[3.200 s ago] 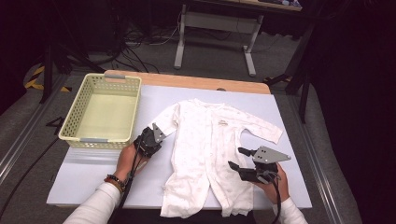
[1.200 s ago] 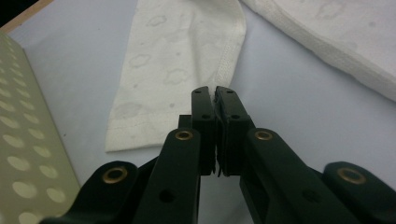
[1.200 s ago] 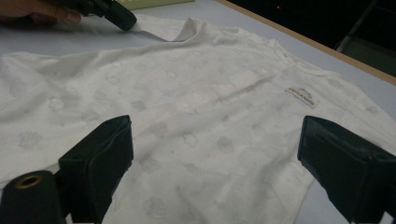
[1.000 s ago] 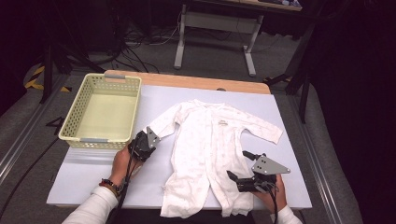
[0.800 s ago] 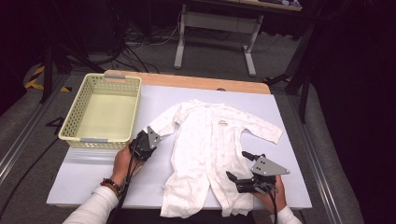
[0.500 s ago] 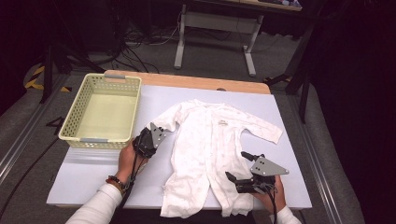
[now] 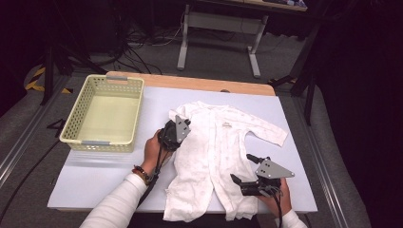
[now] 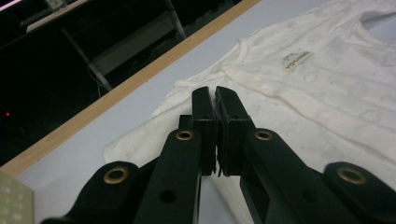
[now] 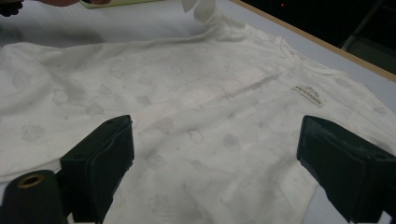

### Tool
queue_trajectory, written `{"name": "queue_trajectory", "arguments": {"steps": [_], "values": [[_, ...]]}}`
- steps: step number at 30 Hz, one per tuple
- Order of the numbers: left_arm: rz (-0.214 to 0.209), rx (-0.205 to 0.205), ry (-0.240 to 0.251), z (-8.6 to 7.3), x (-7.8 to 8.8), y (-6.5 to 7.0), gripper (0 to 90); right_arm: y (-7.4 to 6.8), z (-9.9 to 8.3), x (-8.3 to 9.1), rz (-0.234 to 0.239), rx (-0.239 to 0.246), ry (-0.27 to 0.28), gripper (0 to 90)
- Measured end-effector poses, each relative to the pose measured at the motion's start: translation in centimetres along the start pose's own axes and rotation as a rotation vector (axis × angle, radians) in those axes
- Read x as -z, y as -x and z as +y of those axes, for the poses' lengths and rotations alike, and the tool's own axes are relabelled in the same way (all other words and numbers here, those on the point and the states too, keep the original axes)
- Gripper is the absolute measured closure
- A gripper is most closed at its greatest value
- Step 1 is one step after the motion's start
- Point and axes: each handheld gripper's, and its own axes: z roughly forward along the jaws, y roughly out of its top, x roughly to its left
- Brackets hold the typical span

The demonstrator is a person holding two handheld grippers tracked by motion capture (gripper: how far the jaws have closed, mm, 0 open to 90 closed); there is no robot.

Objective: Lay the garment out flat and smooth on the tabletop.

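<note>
A white baby sleepsuit lies flat and face up on the desk, to the right of a yellow basket. The left tool is clenched on the sleeve nearest the basket, folding it in over the chest. The right tool, jaws spread and holding nothing, hovers at the leg on the side away from the basket. To fold well, the sleeve should be carried low and laid straight, with the far side kept from dragging. The left gripper view shows a sliver of cloth pinched between the closed pads. The right gripper view shows the lifted sleeve curling above the body, plus the neck label.
</note>
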Motion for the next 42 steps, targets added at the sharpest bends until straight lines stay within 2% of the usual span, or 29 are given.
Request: {"name": "queue_trajectory", "arguments": {"steps": [1,3,4,7,10,14,16,17,18,21,24,26,27,29,31,34,37,42], "values": [[-0.030,0.001,0.008,0.3,-0.2,0.3,87.3,0.1,0.0,0.0,-0.001,-0.001,0.000,12.0],[-0.057,-0.015,0.021,0.7,-0.7,0.8,87.2,0.2,-0.1,0.1,-0.004,-0.002,0.000,12.1],[-0.089,-0.021,0.028,0.9,-0.9,1.1,87.2,0.2,-0.1,0.1,-0.004,-0.004,0.001,12.1],[-0.129,-0.049,0.012,1.2,-1.6,2.2,87.2,0.4,-0.1,0.3,-0.007,-0.008,0.007,12.3],[-0.210,-0.071,-0.004,1.1,-2.4,3.1,86.9,0.7,-0.2,0.4,-0.006,-0.020,0.012,12.5],[-0.265,-0.100,-0.041,0.8,-3.1,3.9,86.3,0.8,-0.2,0.4,-0.012,-0.023,0.012,12.5],[-0.276,-0.099,-0.059,0.6,-3.3,4.1,85.0,0.9,-0.2,0.4,-0.011,-0.026,0.011,12.5],[-0.287,-0.102,-0.061,0.6,-3.3,4.0,80.2,0.9,-0.2,0.4,-0.011,-0.027,0.010,12.4],[-0.288,-0.100,-0.063,0.6,-3.2,3.9,71.8,0.9,-0.3,0.5,-0.012,-0.027,0.009,12.4],[-0.301,-0.071,-0.048,0.8,-2.3,3.1,63.8,0.9,-0.3,0.5,-0.010,-0.031,0.015,12.4],[-0.291,-0.025,-0.003,0.7,-0.7,1.8,42.7,1.0,-0.3,0.5,-0.011,-0.032,0.016,12.4],[-0.287,0.006,0.027,0.4,0.3,0.9,36.1,1.0,-0.3,0.6,-0.013,-0.030,0.017,12.5],[-0.277,0.009,0.025,0.2,0.7,0.5,34.2,1.0,-0.2,0.6,-0.015,-0.030,0.017,12.5],[-0.252,0.018,0.009,-0.4,1.5,-0.1,31.8,1.0,-0.2,0.6,-0.015,-0.029,0.016,12.5],[-0.210,0.025,-0.009,-1.4,2.2,-0.6,32.2,1.0,-0.2,0.6,-0.016,-0.025,0.013,12.5],[-0.205,0.041,-0.052,-2.7,2.4,-1.3,35.2,1.0,-0.2,0.6,-0.015,-0.028,0.015,13.1],[-0.193,0.064,-0.129,-3.5,1.5,-1.9,39.8,0.9,-0.2,0.4,-0.011,-0.032,0.004,13.1],[-0.250,0.086,-0.192,-4.2,0.0,-1.7,41.7,0.7,-0.2,0.4,-0.008,-0.018,0.006,14.4]]}}
